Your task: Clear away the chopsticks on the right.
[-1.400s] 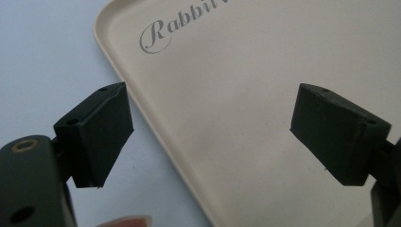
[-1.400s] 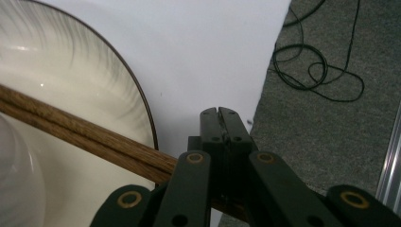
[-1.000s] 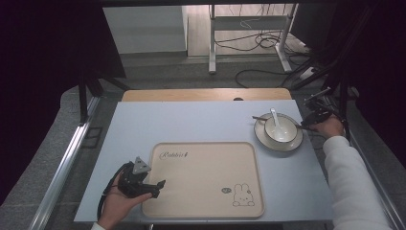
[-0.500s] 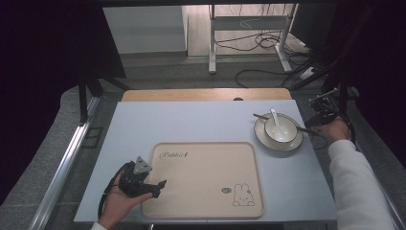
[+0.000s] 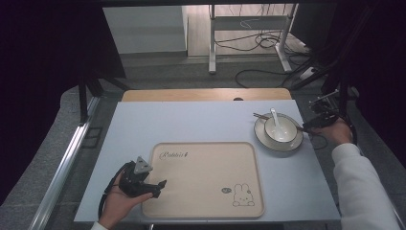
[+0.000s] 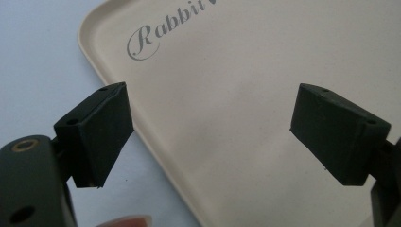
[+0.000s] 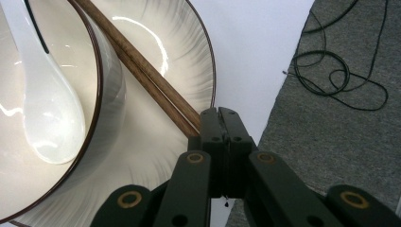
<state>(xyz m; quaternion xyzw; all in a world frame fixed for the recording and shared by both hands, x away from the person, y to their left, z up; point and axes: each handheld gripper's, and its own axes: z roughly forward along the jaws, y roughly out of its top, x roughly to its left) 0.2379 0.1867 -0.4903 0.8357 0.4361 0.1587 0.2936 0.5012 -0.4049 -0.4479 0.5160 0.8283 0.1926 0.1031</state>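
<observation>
Chopsticks [image 7: 142,75], two slim brown wooden sticks, are lying side by side across one glossy white plate [image 5: 293,143] at the table's right edge, passing just beside one round, dark-rimmed bowl [image 5: 277,128] holding one smooth white ceramic spoon [image 5: 275,118]. We are clamping our right gripper [image 7: 218,113] fully shut on their near ends (the far tips are sticking out past the plate's rim). Our left gripper [image 6: 208,137] is hovering wide and empty over the near left corner of one matte beige tray [image 5: 206,201], rounded and printed with a rabbit.

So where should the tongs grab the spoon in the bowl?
Take the spoon by its handle, the slim part that leans up over the far rim of the bowl. Come from above with the jaws across the handle. Its wide scoop lies low inside the bowl, so it probably offers a poorer hold.
</observation>
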